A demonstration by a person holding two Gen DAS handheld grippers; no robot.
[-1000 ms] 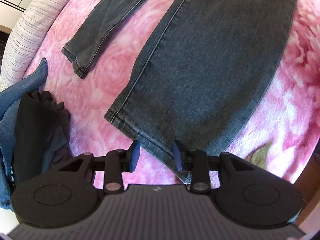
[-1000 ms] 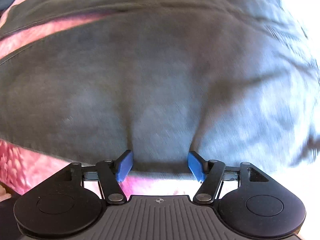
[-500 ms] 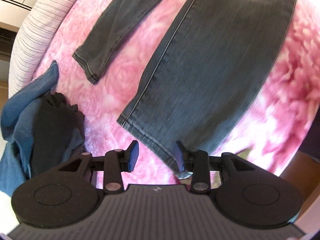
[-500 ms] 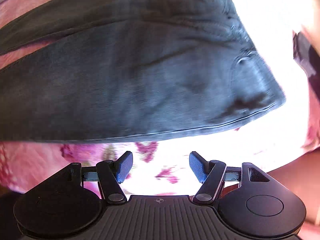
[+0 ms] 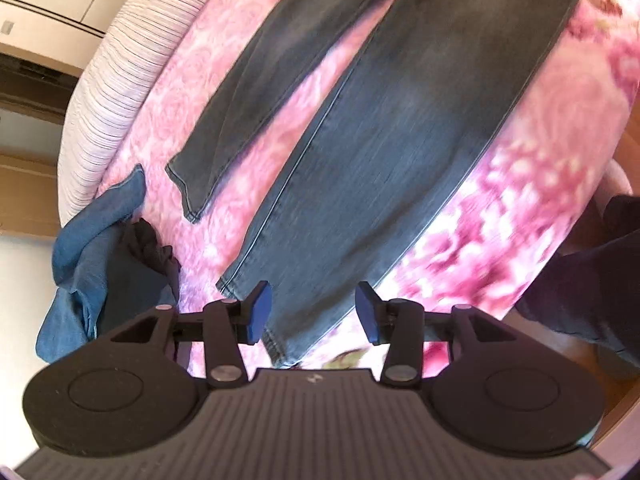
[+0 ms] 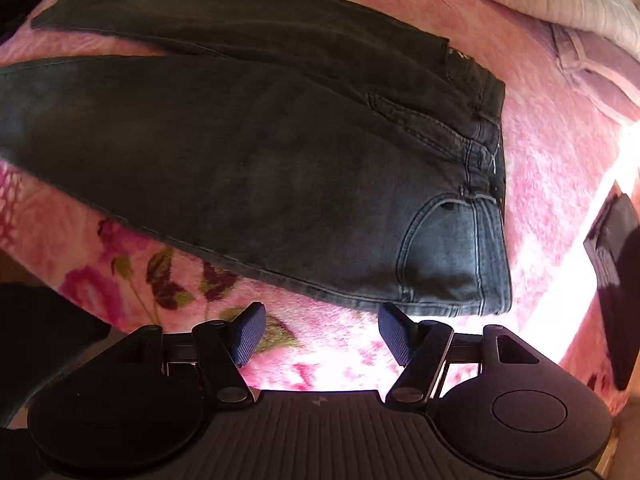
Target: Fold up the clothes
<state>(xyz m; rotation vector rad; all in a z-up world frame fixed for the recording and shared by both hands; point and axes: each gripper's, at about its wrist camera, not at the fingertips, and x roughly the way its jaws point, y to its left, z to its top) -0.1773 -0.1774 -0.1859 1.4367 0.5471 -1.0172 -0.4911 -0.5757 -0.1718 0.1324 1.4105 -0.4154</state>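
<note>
Fingers of the left gripper [image 5: 311, 312] are spreading apart above the hem of the nearer trouser leg, with nothing pressed between the blue pads, while the fingers of the right gripper [image 6: 322, 334] stand wide and empty just short of the waistband corner. Both tools hang clear of the cloth, so the pair looks laid out and let go, and the step in hand appears to be the pause between spreading the garment and making its first fold. That next move would likely call for a firm pinch on the near edge at both ends, waist and hem together, so the near leg can be carried over onto the far one without dragging. Beneath the grippers, the dark grey jeans [image 5: 400, 128] lie flat along the near side of a bed covered in a pink floral blanket [image 5: 520, 184], their legs parted in a narrow V. Faded seams, a curved pocket and belt loops mark the waistband [image 6: 486, 200] at the right end. Farther left, a heap of blue and black clothes [image 5: 100, 256] waits at the bed's edge, beside striped pale bedding [image 5: 116, 80].
</note>
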